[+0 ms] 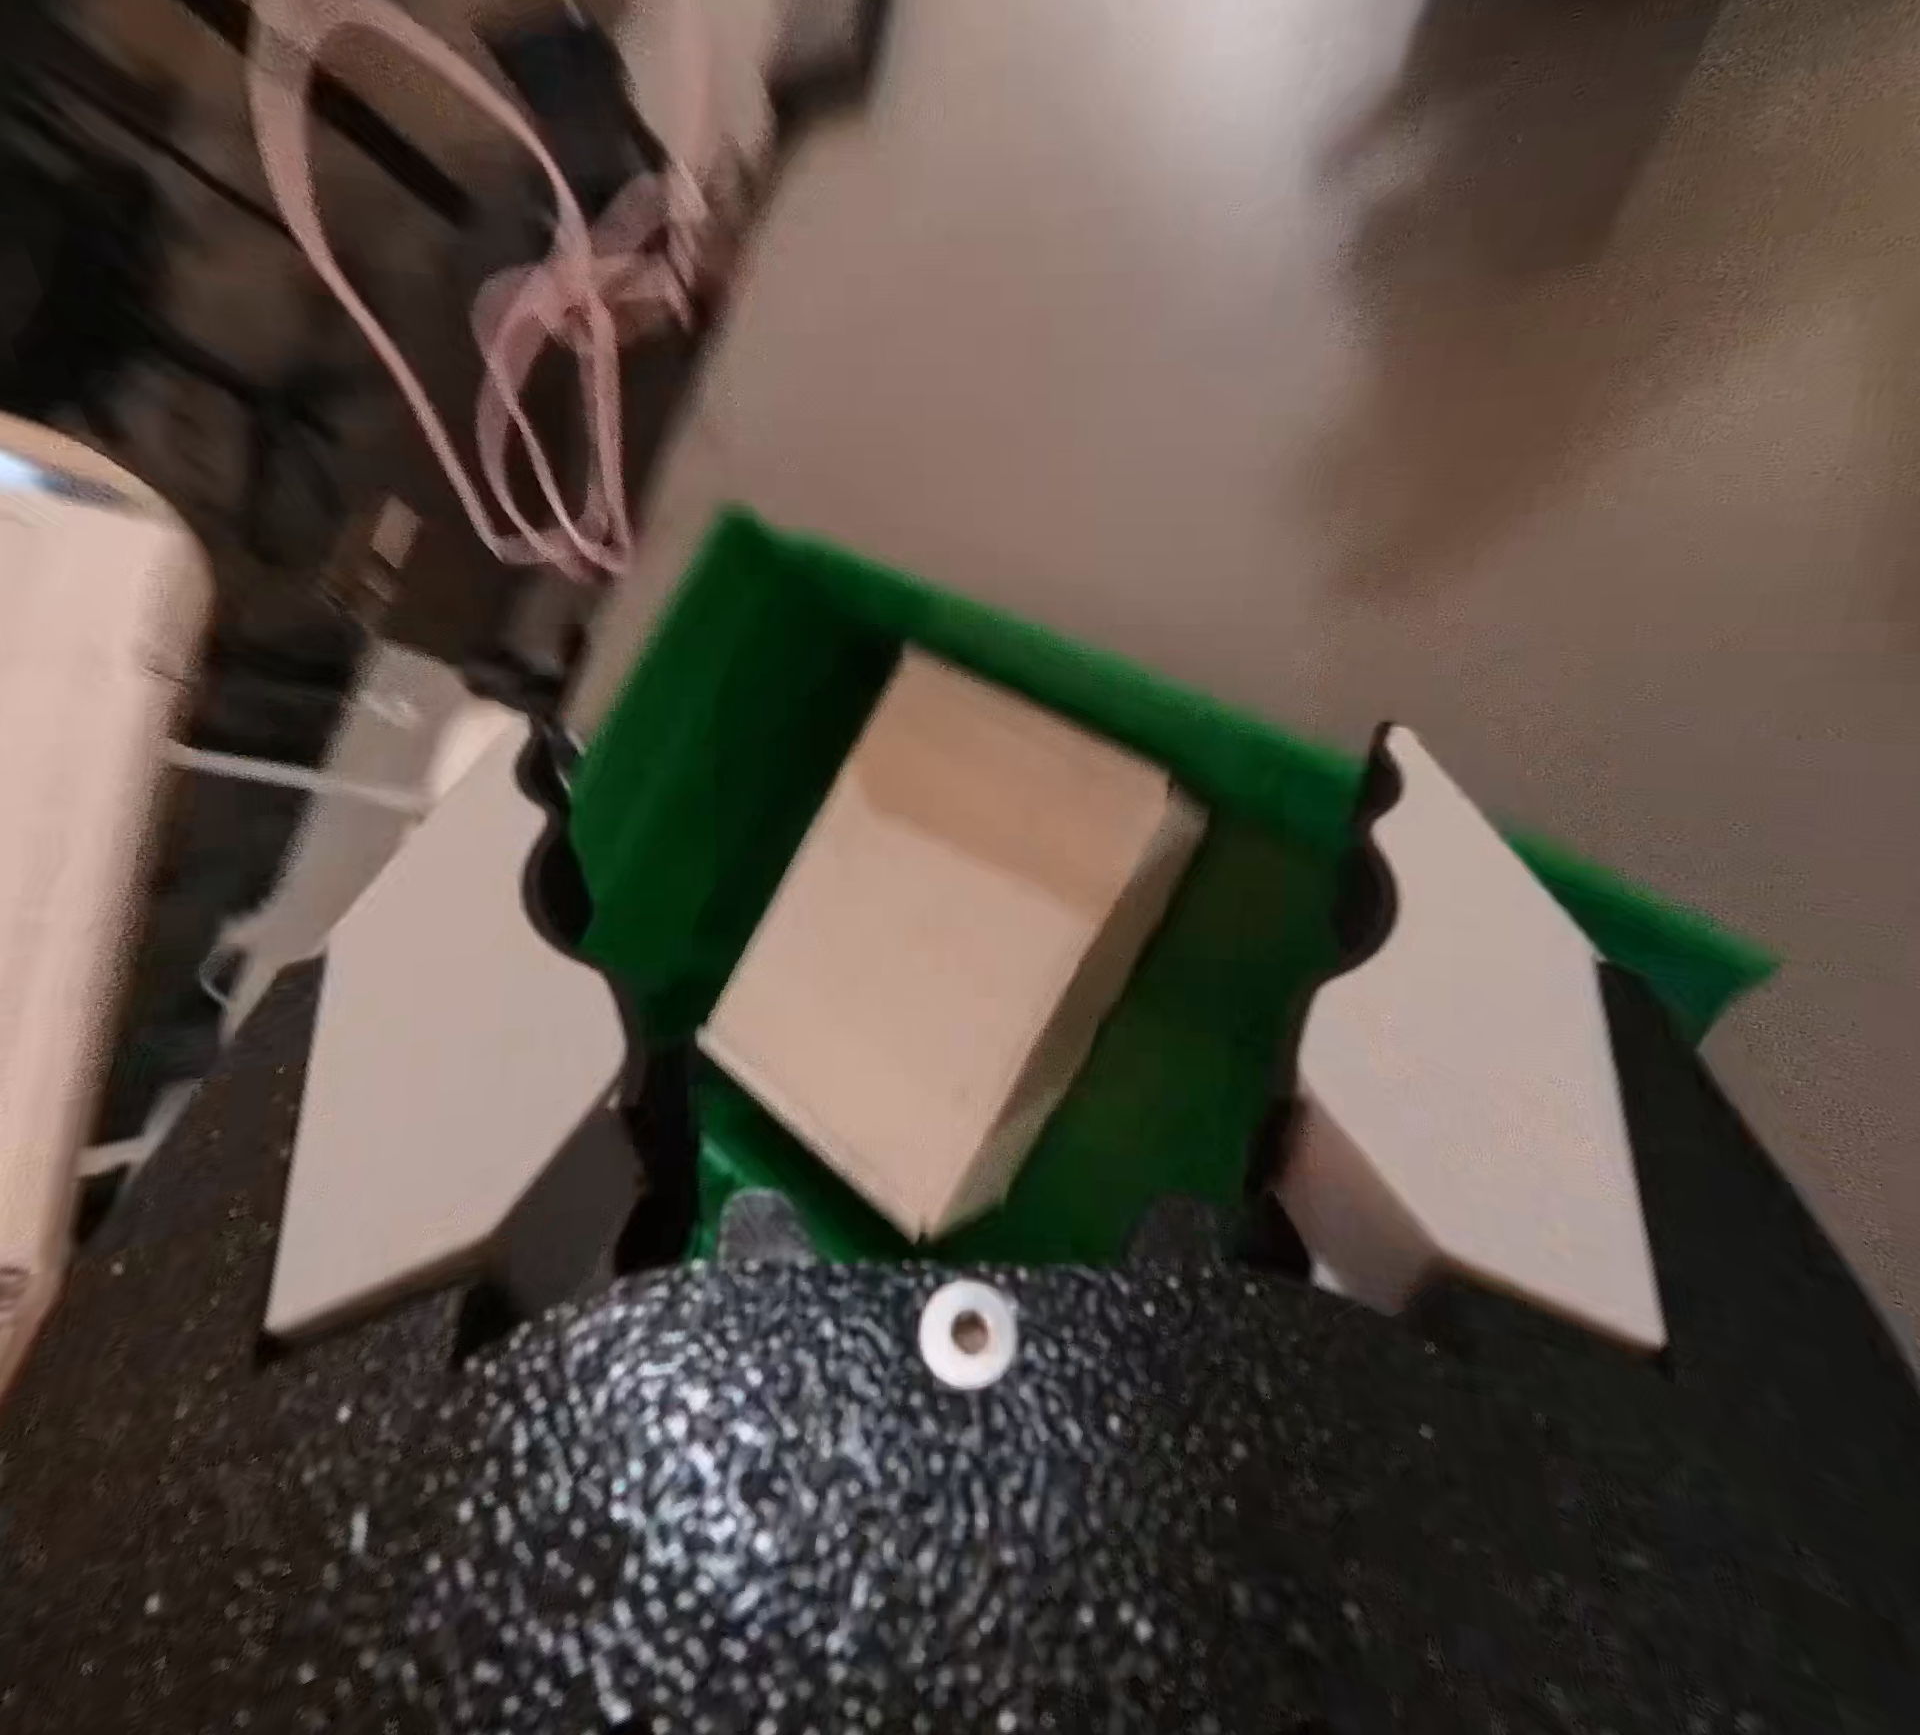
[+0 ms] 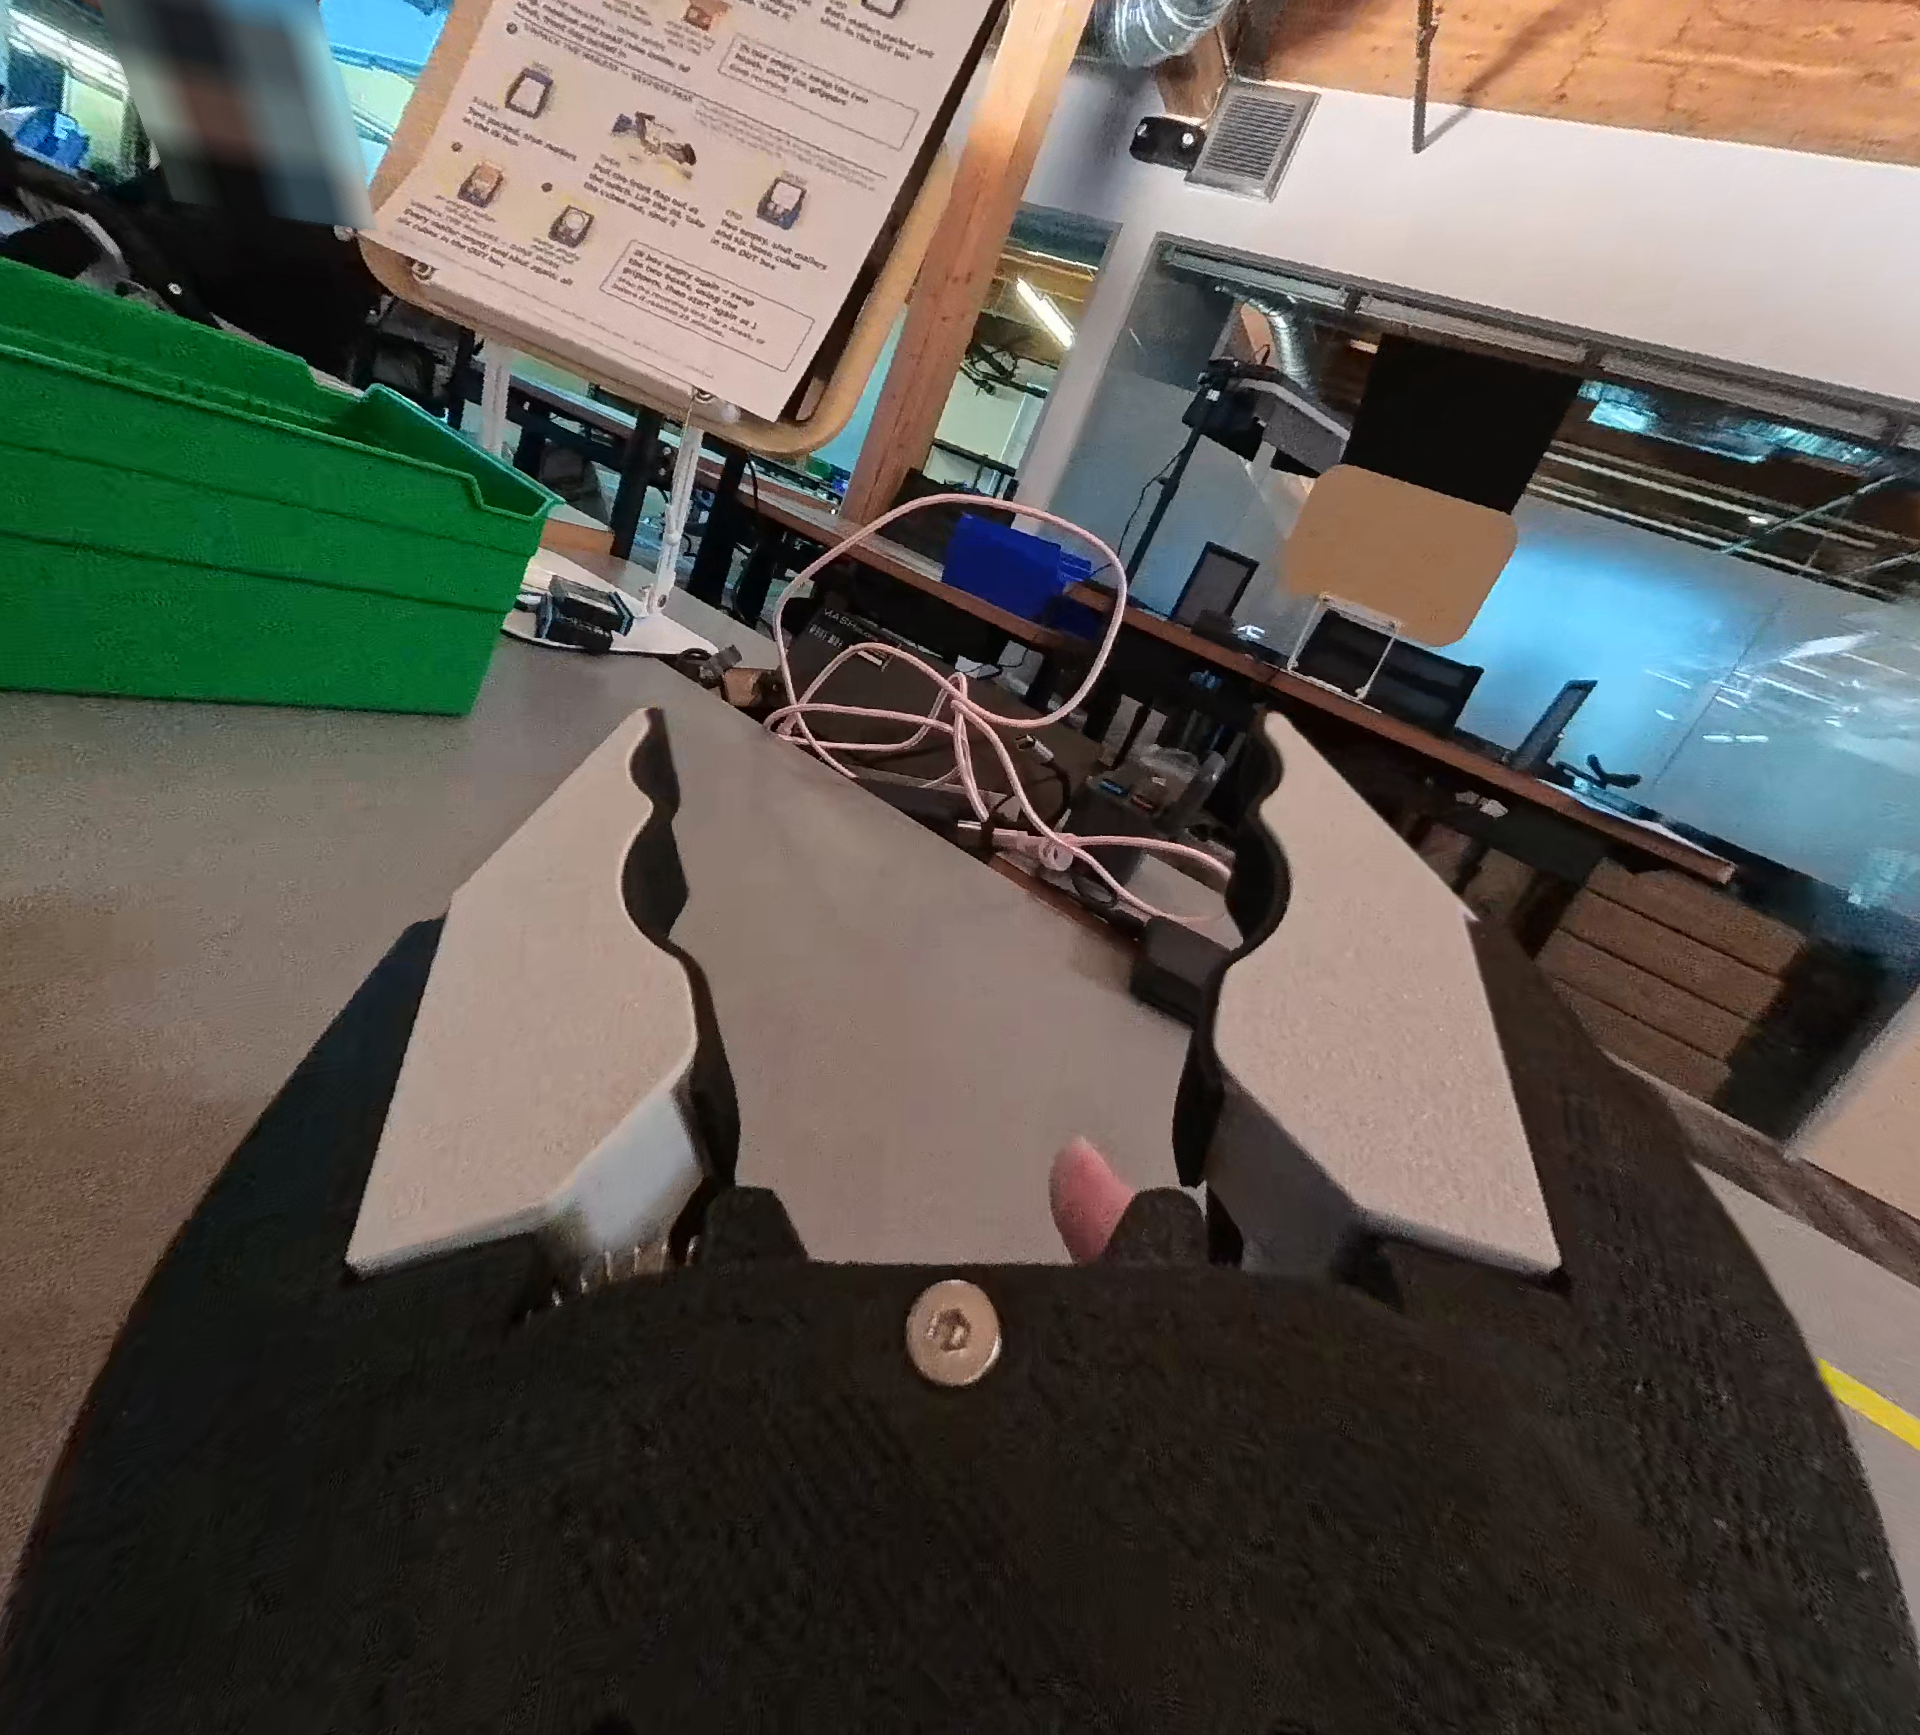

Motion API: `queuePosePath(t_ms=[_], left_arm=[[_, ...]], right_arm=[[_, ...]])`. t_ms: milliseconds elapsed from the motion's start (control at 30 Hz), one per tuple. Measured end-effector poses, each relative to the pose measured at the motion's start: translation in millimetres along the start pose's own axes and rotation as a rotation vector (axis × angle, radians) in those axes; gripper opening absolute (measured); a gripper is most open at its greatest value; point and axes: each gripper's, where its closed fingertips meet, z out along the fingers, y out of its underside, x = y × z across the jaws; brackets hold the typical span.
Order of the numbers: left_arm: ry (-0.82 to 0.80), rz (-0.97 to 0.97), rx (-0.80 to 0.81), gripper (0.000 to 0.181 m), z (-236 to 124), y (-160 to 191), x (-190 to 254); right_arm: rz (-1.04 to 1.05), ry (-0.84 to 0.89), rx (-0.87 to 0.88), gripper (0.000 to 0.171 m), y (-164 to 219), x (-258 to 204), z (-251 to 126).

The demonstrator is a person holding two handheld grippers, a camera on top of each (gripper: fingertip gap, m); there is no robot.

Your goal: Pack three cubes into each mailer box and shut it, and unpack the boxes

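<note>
Our left gripper (image 1: 961,864) hangs spread wide over a closed mailer box (image 1: 940,947) lying in the green bin (image 1: 707,750), probably lined up to grab it. Our right gripper (image 2: 961,864) waits, fingers apart and empty, low over the table (image 2: 208,854), clear of the green bins (image 2: 239,542).

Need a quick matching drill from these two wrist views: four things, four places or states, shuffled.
Things:
1. mailer box
2. pink cable
3. instruction sheet
4. left gripper

Places or states:
A. clipped to a stand behind the table
B. lying tilted inside a green bin
C. jaws open, nothing between them
D. looped loosely at the table's far edge

Pairs: 1-B, 2-D, 3-A, 4-C

The green bin sits right under the left gripper; that view is blurred by motion.
</note>
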Motion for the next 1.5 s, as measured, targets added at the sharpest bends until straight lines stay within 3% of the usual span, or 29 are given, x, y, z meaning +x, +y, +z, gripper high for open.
queuePosePath(t_ms=[100,300,333,667,867,1000,1233,1367,1500], left_arm=[[0.156,0.071,-0.285,0.161,32,63,0],[0.351,0.273,-0.669,0.161,66,133,2],[0.377,0.305,-0.702,0.152,71,140,3],[0.558,0.419,-0.776,0.159,91,156,8],[0.522,0.394,-0.793,0.158,89,157,7],[0.397,0.410,-0.778,0.157,75,160,3],[0.060,0.340,-0.678,0.157,1,117,-29],[-0.087,0.344,-0.607,0.155,-40,45,-58],[-0.066,0.369,-0.491,0.156,-25,-42,-48]], right_arm=[[0.015,-0.006,-0.003,0.107,1,0,0],[0.056,-0.002,-0.006,0.108,4,4,1],[0.060,-0.001,-0.004,0.107,3,4,1],[0.059,-0.016,0.000,0.106,3,2,1],[0.038,-0.035,0.001,0.103,3,-2,2],[0.014,-0.051,-0.001,0.103,3,-7,2],[0.022,-0.045,-0.003,0.101,3,-5,2],[0.029,-0.034,-0.003,0.101,3,-3,2],[0.080,0.013,0.004,0.101,3,11,-1]])
